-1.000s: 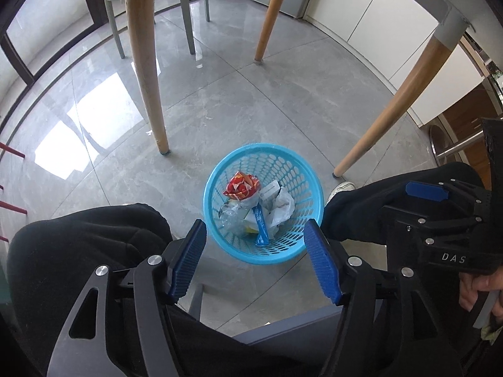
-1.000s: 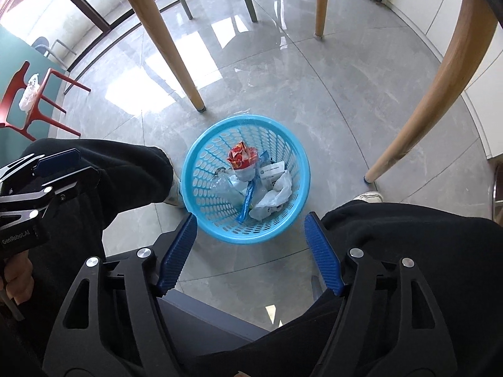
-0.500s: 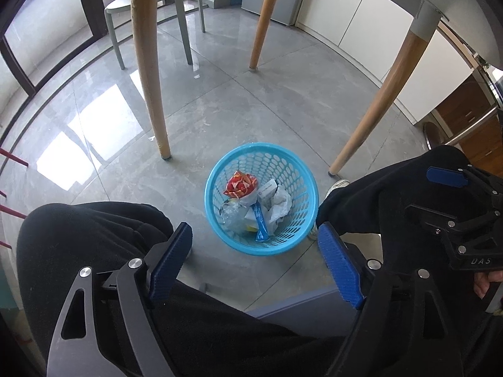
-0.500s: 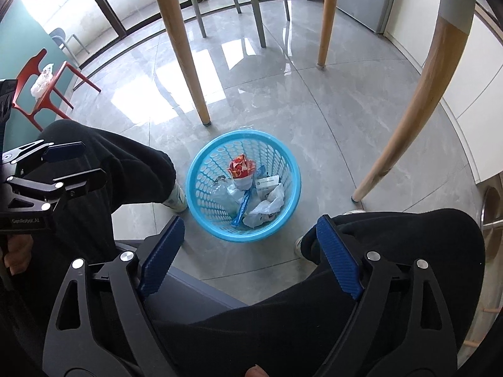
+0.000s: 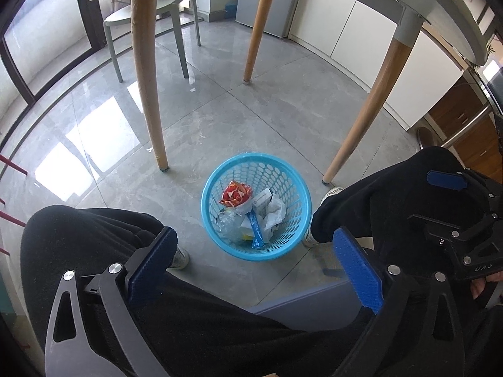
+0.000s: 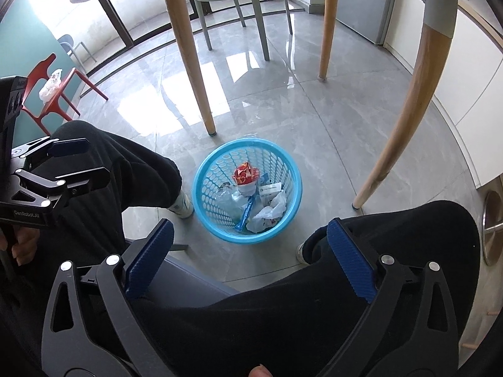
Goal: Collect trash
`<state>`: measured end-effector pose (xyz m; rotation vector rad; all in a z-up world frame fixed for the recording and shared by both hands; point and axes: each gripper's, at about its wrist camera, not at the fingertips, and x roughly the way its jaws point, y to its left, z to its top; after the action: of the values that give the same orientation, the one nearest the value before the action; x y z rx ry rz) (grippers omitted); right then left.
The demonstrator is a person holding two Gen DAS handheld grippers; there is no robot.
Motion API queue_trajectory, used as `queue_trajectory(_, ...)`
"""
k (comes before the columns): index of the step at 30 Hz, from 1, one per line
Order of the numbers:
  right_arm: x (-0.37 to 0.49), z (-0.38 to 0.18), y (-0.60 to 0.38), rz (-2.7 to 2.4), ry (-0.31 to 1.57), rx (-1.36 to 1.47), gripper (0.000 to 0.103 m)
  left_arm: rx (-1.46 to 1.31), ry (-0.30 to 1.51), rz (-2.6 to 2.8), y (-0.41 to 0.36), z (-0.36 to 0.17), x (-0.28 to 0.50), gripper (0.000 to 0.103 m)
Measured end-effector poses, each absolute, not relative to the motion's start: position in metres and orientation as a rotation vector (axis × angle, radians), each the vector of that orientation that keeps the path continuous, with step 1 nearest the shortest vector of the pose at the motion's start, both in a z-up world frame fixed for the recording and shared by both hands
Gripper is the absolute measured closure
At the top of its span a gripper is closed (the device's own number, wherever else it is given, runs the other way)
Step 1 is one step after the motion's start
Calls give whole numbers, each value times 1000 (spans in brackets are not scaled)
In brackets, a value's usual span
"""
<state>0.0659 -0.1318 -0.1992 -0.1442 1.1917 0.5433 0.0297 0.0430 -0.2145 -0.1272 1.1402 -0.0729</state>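
Overhead, left gripper (image 5: 255, 262) and right gripper (image 6: 250, 256) are opening wide, empty, above the trash basket (image 5: 300, 188).

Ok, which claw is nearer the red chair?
Left. The left claw, opening and empty, hangs on the red chair's side; the right claw, also opening and empty, is farther over, beyond it.

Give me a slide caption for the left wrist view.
Left gripper opening, empty, above blue basket of trash between seated person's legs.

Both the left hand-held gripper (image 5: 254, 265) and right hand-held gripper (image 6: 248, 256) have lifted, jaws opening wider (nothing between them).
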Motion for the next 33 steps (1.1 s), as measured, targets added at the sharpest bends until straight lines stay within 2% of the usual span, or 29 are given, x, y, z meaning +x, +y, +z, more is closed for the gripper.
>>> queue_trajectory(33, 74, -217, -122, 565, 1280, -117, 8, -83, 1178, -83, 36, -221, 36, 6)
